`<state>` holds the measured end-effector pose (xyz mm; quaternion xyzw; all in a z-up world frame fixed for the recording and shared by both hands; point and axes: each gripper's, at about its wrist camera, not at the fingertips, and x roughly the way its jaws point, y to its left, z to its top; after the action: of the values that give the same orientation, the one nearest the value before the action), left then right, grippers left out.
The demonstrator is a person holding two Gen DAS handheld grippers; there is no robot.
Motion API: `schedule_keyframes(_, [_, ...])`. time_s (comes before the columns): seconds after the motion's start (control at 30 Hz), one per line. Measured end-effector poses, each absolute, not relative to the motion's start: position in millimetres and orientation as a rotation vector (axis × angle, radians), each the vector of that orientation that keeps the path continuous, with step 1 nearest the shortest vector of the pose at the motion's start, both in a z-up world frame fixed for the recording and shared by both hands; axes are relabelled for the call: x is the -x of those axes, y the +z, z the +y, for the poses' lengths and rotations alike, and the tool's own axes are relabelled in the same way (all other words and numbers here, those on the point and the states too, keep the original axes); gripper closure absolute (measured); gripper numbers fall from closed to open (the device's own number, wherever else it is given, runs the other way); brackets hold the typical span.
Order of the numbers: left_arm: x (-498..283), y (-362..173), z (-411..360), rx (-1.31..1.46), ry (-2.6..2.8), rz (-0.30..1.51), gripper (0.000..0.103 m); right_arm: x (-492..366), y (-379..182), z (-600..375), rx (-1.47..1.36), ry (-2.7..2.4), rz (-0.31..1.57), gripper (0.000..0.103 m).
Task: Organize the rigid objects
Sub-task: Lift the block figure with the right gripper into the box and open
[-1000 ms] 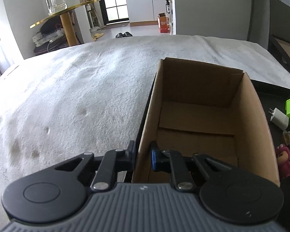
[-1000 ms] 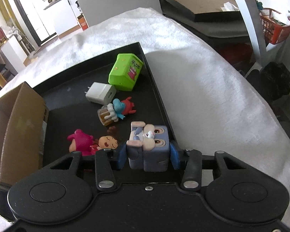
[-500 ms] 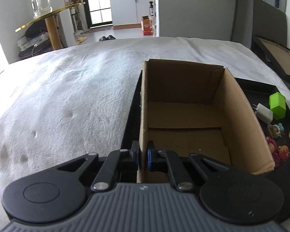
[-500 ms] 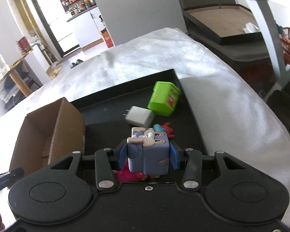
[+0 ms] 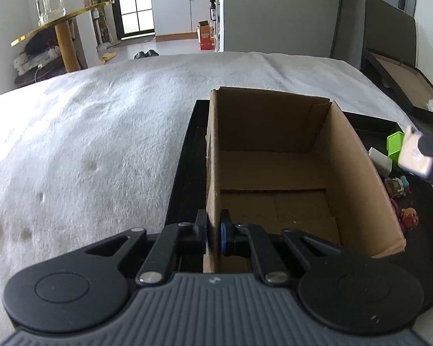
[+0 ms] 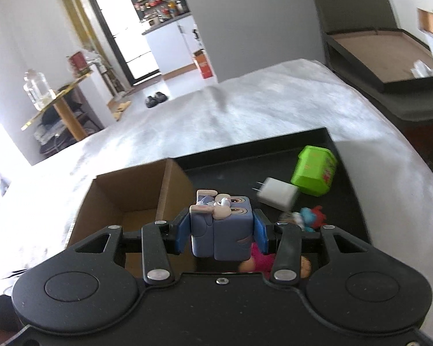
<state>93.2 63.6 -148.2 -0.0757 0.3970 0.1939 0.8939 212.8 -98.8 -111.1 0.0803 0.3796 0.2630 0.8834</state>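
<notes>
Left wrist view: the left hand-held gripper (image 5: pixel 213 235) is clamped on the cardboard box (image 5: pixel 274 173) wall, lower centre; hold it firm.

Right wrist view: the right hand-held gripper (image 6: pixel 220 230) grips the blue cube figurine (image 6: pixel 220 230), centre frame, beside the box's right wall above the black tray (image 6: pixel 245 155). Clear the wall, then release inside.

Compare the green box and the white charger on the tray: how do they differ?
The green box is bright green with a printed side; the white charger is plain white. The green box looks bulkier and the white charger flatter. The charger has metal prongs at one end, and the box shows none. Both lie loose on the black tray, close together, with neither gripper on them.
</notes>
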Motion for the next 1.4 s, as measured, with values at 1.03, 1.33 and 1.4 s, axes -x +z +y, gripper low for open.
schedule_keyframes(1.03, [-90.4, -153.0, 86.0, 0.216, 0.358, 0.813, 0.095, -190.4, -128.0, 14.0, 0.029, 0.742, 0.842, 0.059])
schedule_keyframes(1.33, [-92.4, -152.4, 83.4, 0.208, 0.367, 0.822, 0.095, -189.9, -126.4, 27.8, -0.014, 0.802, 0.807, 0.058])
schedule_keyframes(1.4, [-93.2, -153.0, 82.6, 0.21, 0.366, 0.831, 0.094, -187.8, -125.2, 25.3, -0.017, 0.796, 0.803, 0.056])
